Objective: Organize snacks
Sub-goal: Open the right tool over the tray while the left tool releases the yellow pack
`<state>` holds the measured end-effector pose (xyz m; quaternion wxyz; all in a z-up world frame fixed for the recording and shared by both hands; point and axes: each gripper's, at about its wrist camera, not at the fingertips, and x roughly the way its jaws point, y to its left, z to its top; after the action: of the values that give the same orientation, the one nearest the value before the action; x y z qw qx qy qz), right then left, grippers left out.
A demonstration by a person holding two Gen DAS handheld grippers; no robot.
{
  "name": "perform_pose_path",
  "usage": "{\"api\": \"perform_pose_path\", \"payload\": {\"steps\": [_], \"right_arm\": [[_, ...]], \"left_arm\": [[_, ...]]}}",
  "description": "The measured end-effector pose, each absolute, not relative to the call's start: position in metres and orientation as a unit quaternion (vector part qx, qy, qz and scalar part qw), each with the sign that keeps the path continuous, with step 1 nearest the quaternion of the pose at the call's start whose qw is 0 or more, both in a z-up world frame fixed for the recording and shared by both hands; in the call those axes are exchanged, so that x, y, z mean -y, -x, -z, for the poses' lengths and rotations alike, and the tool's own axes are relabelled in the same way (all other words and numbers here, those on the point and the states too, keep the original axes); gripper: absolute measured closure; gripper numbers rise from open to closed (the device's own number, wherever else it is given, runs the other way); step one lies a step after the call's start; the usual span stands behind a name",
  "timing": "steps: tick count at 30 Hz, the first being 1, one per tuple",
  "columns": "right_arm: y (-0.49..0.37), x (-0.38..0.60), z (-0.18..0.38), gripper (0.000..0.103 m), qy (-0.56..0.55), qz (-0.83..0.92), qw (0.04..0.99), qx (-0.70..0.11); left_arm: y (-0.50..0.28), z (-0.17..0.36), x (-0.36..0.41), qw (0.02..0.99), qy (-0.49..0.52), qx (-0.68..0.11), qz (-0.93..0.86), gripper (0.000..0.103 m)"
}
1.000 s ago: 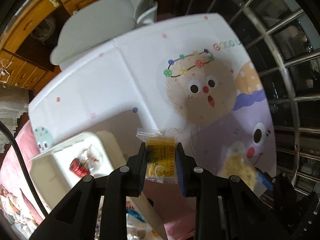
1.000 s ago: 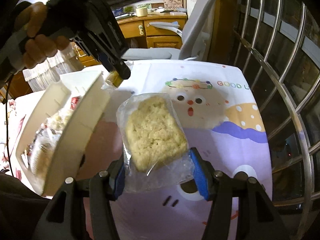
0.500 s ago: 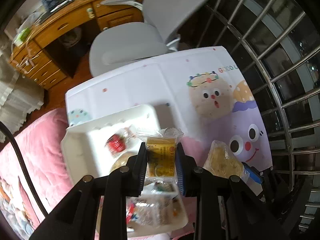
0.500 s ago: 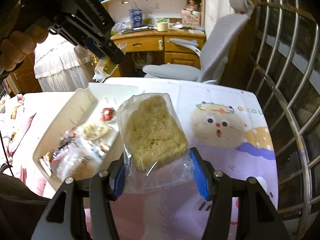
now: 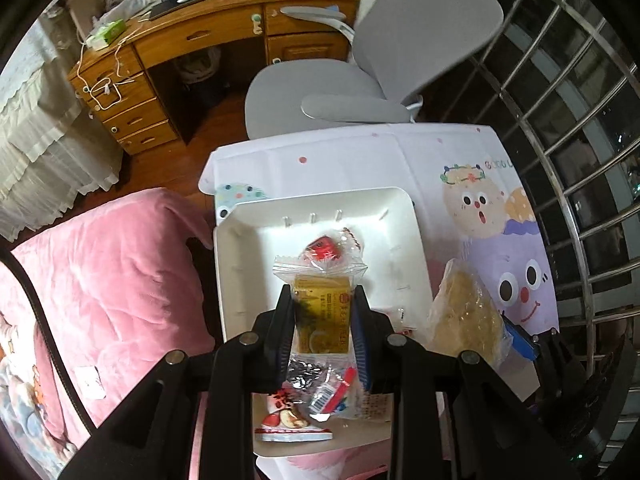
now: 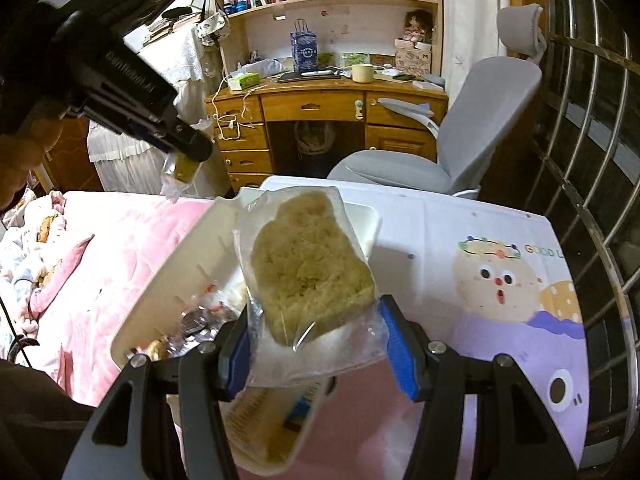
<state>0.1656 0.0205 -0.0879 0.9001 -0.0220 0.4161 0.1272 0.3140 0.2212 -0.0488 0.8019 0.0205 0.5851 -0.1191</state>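
Left wrist: grey chair (image 5: pixel 360 76) beyond tray (image 5: pixel 236 272)

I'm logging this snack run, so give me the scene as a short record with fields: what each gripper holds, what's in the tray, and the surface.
left gripper: shut on yellow snack packet, above the tray
right gripper: shut on clear bag of crumbly cake, at the tray's edge
white tray: holds a red wrapped candy and several other wrapped snacks
surface: table with cartoon-print cloth
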Motion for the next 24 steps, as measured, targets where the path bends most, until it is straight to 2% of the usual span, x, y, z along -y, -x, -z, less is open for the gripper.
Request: {"api": "perform_pose_path", "payload": {"steps": [2, 3, 4, 6, 8, 10, 14, 24], "right_arm": [[-0.167, -0.028, 0.088, 0.044, 0.019, -0.128, 0.900, -0.416], [-0.168, -0.031, 0.088, 0.043, 0.017, -0.127, 0.900, -0.417], [-0.169, -0.034, 0.089, 0.042, 0.018, -0.126, 0.899, -0.420], [-0.170, -0.040, 0.092, 0.038, 0.023, -0.118, 0.894, -0.432], [-0.170, -0.043, 0.095, 0.037, 0.025, -0.113, 0.891, -0.440], [-0.167, -0.044, 0.096, 0.036, 0.021, -0.109, 0.888, -0.446], [-0.159, -0.042, 0.099, 0.031, 0.003, -0.096, 0.884, -0.457], [-0.112, -0.016, 0.109, 0.025, -0.038, -0.049, 0.867, -0.494]], "left_arm": [[-0.311, 0.047, -0.228, 0.806, -0.014, -0.577, 0.130, 0.074], [-0.309, 0.046, -0.229, 0.809, -0.014, -0.572, 0.135, 0.065], [-0.306, 0.045, -0.231, 0.812, -0.014, -0.567, 0.138, 0.051], [-0.302, 0.042, -0.233, 0.818, -0.012, -0.558, 0.135, 0.040], [-0.296, 0.041, -0.234, 0.821, -0.011, -0.553, 0.141, 0.040], [-0.290, 0.042, -0.233, 0.821, -0.014, -0.552, 0.146, 0.033], [-0.275, 0.048, -0.231, 0.817, -0.020, -0.556, 0.153, 0.028], [-0.217, 0.074, -0.221, 0.801, 0.006, -0.571, 0.179, 0.024]]}}
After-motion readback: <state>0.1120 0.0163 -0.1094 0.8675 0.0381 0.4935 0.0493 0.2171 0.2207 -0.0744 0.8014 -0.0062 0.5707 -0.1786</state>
